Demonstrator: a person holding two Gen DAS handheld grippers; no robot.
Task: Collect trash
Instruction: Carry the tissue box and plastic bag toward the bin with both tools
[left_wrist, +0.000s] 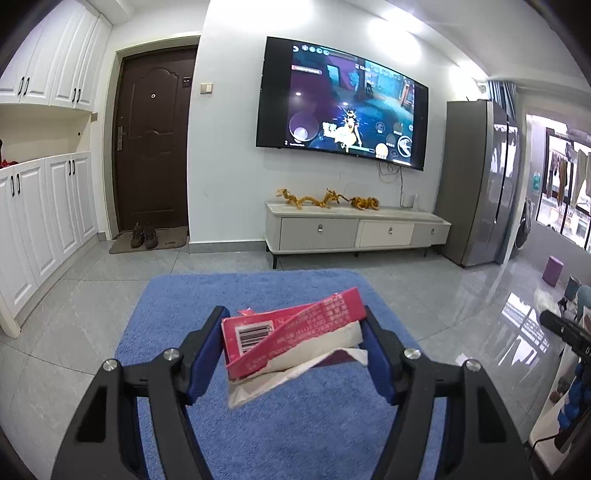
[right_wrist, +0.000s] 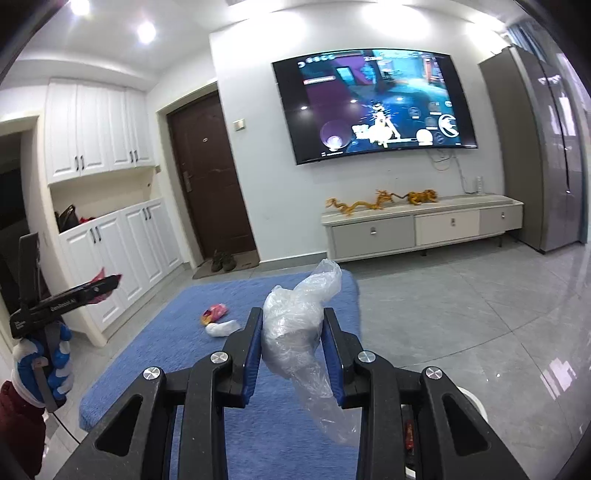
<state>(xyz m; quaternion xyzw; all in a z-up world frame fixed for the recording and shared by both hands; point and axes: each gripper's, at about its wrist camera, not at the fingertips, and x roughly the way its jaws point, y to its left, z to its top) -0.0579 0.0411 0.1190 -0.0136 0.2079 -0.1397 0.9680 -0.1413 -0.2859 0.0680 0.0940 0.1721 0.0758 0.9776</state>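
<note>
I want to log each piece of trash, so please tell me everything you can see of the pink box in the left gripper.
The pink box is a flattened, torn cardboard carton with a barcode on its near end and small white print along one side. Its white inner face shows where it is ripped, and a white torn flap hangs below. It lies tilted, far end higher, clamped between the blue pads of the left gripper, above the blue rug and clear of it.

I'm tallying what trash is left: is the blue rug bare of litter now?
No: in the right wrist view a pink wrapper and a white crumpled scrap lie on the blue rug.
</note>
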